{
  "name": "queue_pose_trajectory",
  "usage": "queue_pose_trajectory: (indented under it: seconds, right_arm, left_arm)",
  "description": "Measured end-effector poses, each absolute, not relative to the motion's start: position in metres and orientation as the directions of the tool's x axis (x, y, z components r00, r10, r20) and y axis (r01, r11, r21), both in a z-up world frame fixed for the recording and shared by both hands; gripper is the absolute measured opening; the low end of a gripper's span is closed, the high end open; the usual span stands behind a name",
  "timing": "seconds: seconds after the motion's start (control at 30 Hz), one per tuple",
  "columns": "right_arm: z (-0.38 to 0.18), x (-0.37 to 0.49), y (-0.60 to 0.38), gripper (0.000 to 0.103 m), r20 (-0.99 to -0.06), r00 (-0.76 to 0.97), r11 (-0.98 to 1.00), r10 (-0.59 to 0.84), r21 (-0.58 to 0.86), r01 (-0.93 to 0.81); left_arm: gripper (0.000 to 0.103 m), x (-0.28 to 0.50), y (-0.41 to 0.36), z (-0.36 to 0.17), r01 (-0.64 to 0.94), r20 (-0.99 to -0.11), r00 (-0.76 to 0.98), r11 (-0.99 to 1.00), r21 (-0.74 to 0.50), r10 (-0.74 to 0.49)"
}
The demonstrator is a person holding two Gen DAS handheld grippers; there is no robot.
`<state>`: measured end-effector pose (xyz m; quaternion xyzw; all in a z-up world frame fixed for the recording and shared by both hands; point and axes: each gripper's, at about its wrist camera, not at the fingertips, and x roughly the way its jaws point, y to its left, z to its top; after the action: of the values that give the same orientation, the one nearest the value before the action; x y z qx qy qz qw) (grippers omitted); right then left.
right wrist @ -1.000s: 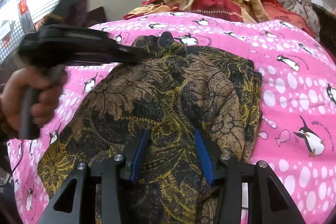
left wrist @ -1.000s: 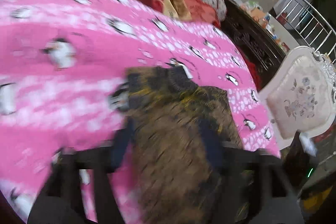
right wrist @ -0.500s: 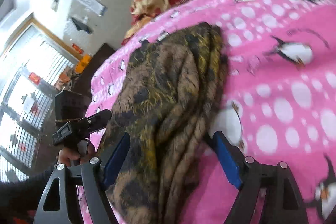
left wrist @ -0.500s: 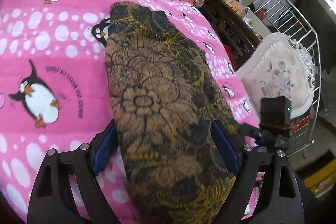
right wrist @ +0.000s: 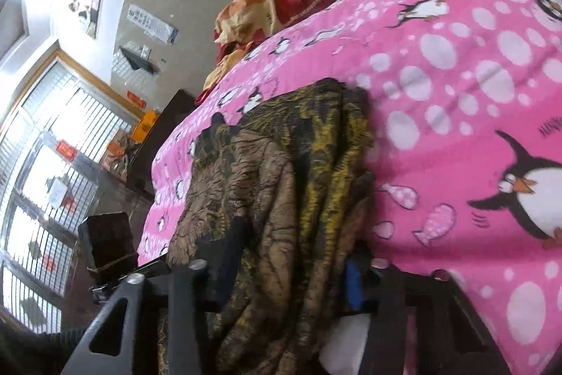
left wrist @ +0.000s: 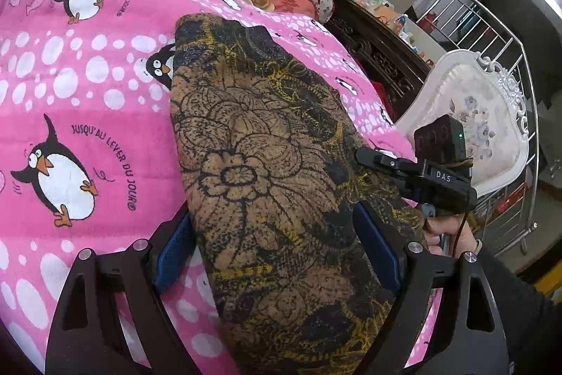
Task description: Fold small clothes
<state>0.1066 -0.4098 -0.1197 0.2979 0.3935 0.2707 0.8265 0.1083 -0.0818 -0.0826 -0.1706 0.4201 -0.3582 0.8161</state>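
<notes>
Since one second ago, the garment (left wrist: pixel 274 185) has gone from a broad spread on the blanket (left wrist: pixel 87 86) to a narrow folded strip. The left gripper (left wrist: pixel 277 255), then at the garment's far edge, now straddles it, jaws apart. The right gripper (right wrist: pixel 291 269) has narrowed around bunched folds.

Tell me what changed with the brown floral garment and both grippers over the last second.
The brown floral garment went from lying spread wide on the pink penguin blanket to a narrow folded strip. The right gripper closed in from a wide gap half a second ago and now pinches the bunched layers. The left gripper stays open, straddling the strip. The blanket is unchanged.
</notes>
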Motion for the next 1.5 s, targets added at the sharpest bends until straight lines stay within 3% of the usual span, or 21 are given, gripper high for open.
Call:
queue_pose_trajectory:
  seconds: [0.07, 0.17, 0.27, 0.3, 0.37, 0.43, 0.5, 0.6, 0.77, 1.0, 1.07, 1.17, 1.33, 1.47, 1.5]
  right_arm:
    - [-0.118, 0.106, -0.406, 0.042, -0.498, 0.537, 0.684, 0.681, 0.695, -0.222]
    - [-0.117, 0.107, -0.403, 0.042, -0.482, 0.515, 0.662, 0.709, 0.706, -0.251]
    - [-0.119, 0.104, -0.403, 0.042, -0.473, 0.507, 0.650, 0.721, 0.715, -0.258]
    - [-0.120, 0.105, -0.404, 0.042, -0.478, 0.506, 0.653, 0.718, 0.715, -0.251]
    - [-0.120, 0.106, -0.400, 0.038, -0.511, 0.508, 0.682, 0.693, 0.693, -0.234]
    - [-0.118, 0.105, -0.398, 0.031, -0.530, 0.511, 0.700, 0.677, 0.678, -0.224]
    - [-0.110, 0.101, -0.393, 0.027, -0.545, 0.511, 0.715, 0.665, 0.662, -0.225]
    - [-0.098, 0.091, -0.387, 0.025, -0.497, 0.532, 0.678, 0.686, 0.701, -0.219]
    - [-0.080, 0.094, -0.344, 0.024, -0.434, 0.505, 0.617, 0.746, 0.737, -0.278]
    - [-0.068, 0.120, -0.256, 0.024, -0.388, 0.434, 0.560, 0.813, 0.723, -0.405]
    - [-0.078, 0.129, -0.248, 0.024, -0.418, 0.464, 0.603, 0.781, 0.701, -0.382]
    - [-0.105, 0.142, -0.253, 0.024, -0.536, 0.484, 0.692, 0.692, 0.683, -0.235]
    - [-0.073, 0.115, -0.255, 0.024, -0.529, 0.528, 0.725, 0.664, 0.628, -0.282]
    - [-0.027, 0.074, -0.233, 0.024, -0.533, 0.565, 0.773, 0.630, 0.503, -0.387]
    - [-0.019, 0.066, -0.218, 0.024, -0.539, 0.563, 0.779, 0.627, 0.459, -0.427]
  left_arm:
    - [0.087, 0.108, -0.078, -0.083, 0.437, -0.559, 0.394, 0.683, -0.585, -0.730]
    - [0.078, 0.109, -0.070, -0.083, 0.397, -0.551, 0.421, 0.693, -0.603, -0.721]
    - [0.046, 0.112, -0.058, -0.089, 0.323, -0.545, 0.450, 0.698, -0.639, -0.707]
    - [0.030, 0.115, -0.056, -0.091, 0.295, -0.550, 0.449, 0.698, -0.653, -0.704]
    - [0.020, 0.117, -0.053, -0.095, 0.250, -0.537, 0.445, 0.675, -0.694, -0.717]
    - [0.017, 0.113, -0.055, -0.089, 0.243, -0.554, 0.463, 0.700, -0.672, -0.692]
    - [0.016, 0.105, -0.053, -0.075, 0.254, -0.547, 0.493, 0.714, -0.652, -0.676]
    - [0.016, 0.100, -0.041, -0.059, 0.283, -0.511, 0.494, 0.685, -0.671, -0.704]
    - [0.016, 0.089, 0.015, -0.032, 0.335, -0.523, 0.545, 0.742, -0.581, -0.655]
    - [0.017, 0.099, 0.100, -0.034, 0.256, -0.555, 0.624, 0.815, -0.519, -0.550]
    - [0.019, 0.109, 0.104, -0.057, 0.214, -0.599, 0.594, 0.823, -0.526, -0.537]
    - [0.028, 0.119, 0.101, -0.085, 0.157, -0.662, 0.546, 0.839, -0.520, -0.513]
    - [0.043, 0.106, 0.118, -0.067, 0.137, -0.642, 0.592, 0.846, -0.515, -0.487]
    - [0.046, 0.086, 0.119, -0.037, 0.129, -0.594, 0.683, 0.871, -0.474, -0.425]
    - [0.052, 0.082, 0.114, -0.032, 0.153, -0.576, 0.687, 0.863, -0.481, -0.443]
